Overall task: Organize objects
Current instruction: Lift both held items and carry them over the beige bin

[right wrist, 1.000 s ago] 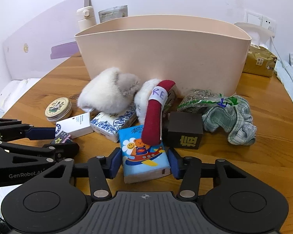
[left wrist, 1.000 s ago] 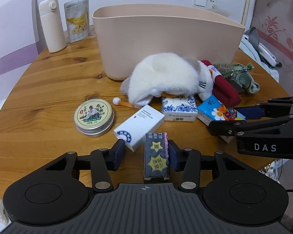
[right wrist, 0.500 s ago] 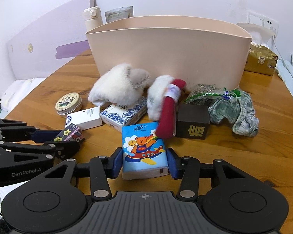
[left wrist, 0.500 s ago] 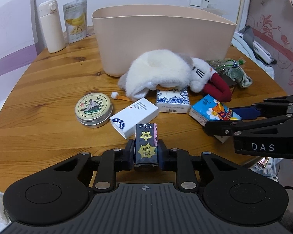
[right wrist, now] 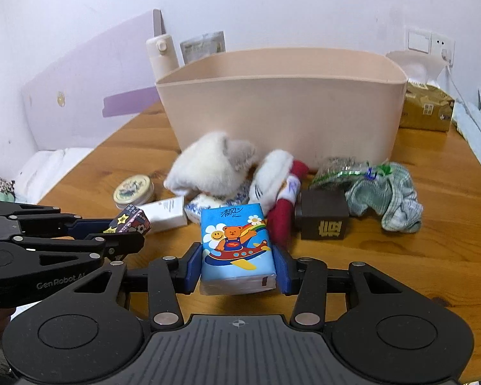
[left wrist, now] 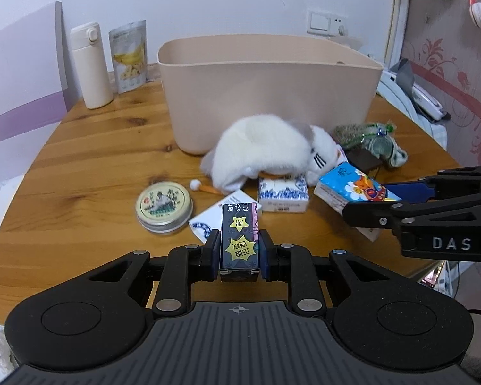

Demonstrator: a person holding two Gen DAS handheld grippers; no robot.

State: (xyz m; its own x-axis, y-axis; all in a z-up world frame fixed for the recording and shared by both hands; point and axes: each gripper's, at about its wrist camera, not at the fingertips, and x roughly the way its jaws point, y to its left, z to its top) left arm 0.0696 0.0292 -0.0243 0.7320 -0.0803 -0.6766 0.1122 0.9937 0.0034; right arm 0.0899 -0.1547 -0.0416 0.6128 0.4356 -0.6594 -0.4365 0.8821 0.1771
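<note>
My left gripper (left wrist: 239, 253) is shut on a small dark box with yellow stars (left wrist: 239, 240), lifted a little off the wooden table (left wrist: 89, 173). My right gripper (right wrist: 238, 264) is shut on a blue tissue pack with a cartoon bear (right wrist: 235, 243), also raised; the same pack (left wrist: 352, 189) shows in the left wrist view. The beige tub (left wrist: 269, 86) stands behind the clutter, with its opening facing up. In the right wrist view the left gripper (right wrist: 125, 232) holds the dark starred box (right wrist: 130, 221) at the left.
On the table lie a white plush toy (left wrist: 263, 150), a round tin (left wrist: 163, 205), a white box (left wrist: 208, 215), a blue-patterned tissue pack (left wrist: 283, 191), a dark cube (right wrist: 322, 215), a green cloth (right wrist: 388, 192). A cream bottle (left wrist: 91, 64) and snack pouch (left wrist: 128, 54) stand at the back left.
The left jaws closed on the dark starred box and lifted it. The right gripper raised the bear tissue pack off the table, and both views pulled back from the clutter.
</note>
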